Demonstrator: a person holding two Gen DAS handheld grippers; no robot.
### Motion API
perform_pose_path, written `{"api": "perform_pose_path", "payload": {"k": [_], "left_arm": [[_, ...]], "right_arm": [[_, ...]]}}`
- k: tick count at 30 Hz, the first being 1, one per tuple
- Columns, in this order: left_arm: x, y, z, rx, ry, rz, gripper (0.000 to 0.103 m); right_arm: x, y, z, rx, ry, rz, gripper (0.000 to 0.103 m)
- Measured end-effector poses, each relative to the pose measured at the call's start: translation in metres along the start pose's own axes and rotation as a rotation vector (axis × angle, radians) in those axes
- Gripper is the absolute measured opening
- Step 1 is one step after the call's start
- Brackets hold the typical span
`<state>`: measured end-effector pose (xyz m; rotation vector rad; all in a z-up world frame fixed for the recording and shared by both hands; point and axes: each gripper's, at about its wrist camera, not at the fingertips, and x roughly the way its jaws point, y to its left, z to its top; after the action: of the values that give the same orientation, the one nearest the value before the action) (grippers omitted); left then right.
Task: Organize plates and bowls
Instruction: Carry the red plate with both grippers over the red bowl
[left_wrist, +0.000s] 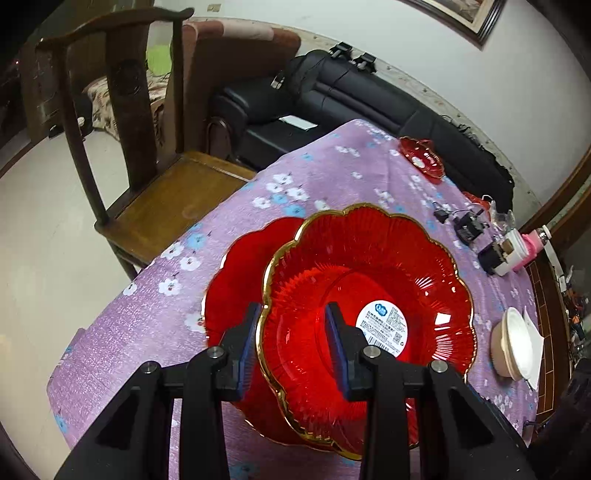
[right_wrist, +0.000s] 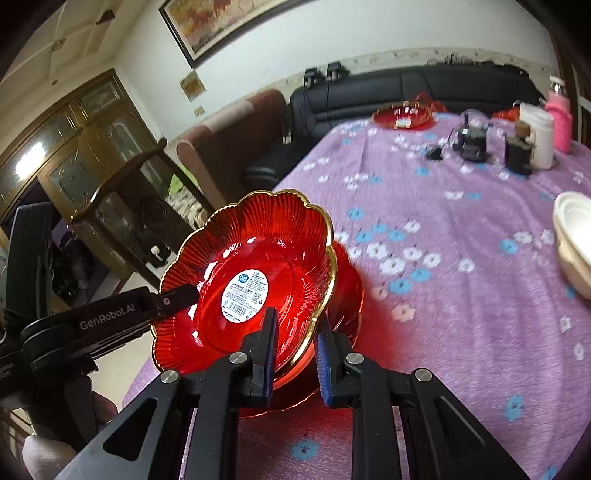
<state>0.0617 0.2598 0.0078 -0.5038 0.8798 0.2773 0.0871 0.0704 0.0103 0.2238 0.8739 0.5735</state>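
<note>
Red plate (left_wrist: 369, 280) with a gold scalloped rim hangs tilted over a 2nd red plate (left_wrist: 236, 280) on the purple cloth (left_wrist: 325, 170). Left gripper (left_wrist: 291, 332) pinches its left rim; right gripper (right_wrist: 295, 339) clamps its right rim.

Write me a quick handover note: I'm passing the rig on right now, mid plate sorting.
Left gripper: shut on the rim of the gold-rimmed red plate.
Right gripper: shut on the opposite rim of the same plate; both carry it together, tilted, above the table.
Directly beneath it on the purple tablecloth lies a second red plate.
A small red dish sits at the far end; a white bowl rests on the right side.
Done: plate lifted and brought over the second one.
Left: probably lower it onto the second plate, release, then gather the dish and bowl.
</note>
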Motion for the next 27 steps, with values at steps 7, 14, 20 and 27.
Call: {"api": "perform_pose_path", "payload": {"k": [7,14,20,27], "left_arm": [[0.014,0.009,-0.002,-0.015,0.037,0.007,0.033],[0.023,0.011,-0.005,-0.03,0.065,0.016,0.035],[0.021,0.012,-0.005,-0.037,0.055,0.011,0.04],[0.007,0.016,-0.006,-0.031,0.007,0.004,0.05]], "right_arm": [[0.015,-0.003,-0.003,0.023,0.045,0.004,0.021],[0.02,-0.005,-0.003,0.03,0.06,-0.006,0.021],[0.021,-0.002,-0.005,0.012,0.064,-0.036,0.022],[0.017,0.008,-0.007,-0.059,0.006,-0.115,0.053]]}}
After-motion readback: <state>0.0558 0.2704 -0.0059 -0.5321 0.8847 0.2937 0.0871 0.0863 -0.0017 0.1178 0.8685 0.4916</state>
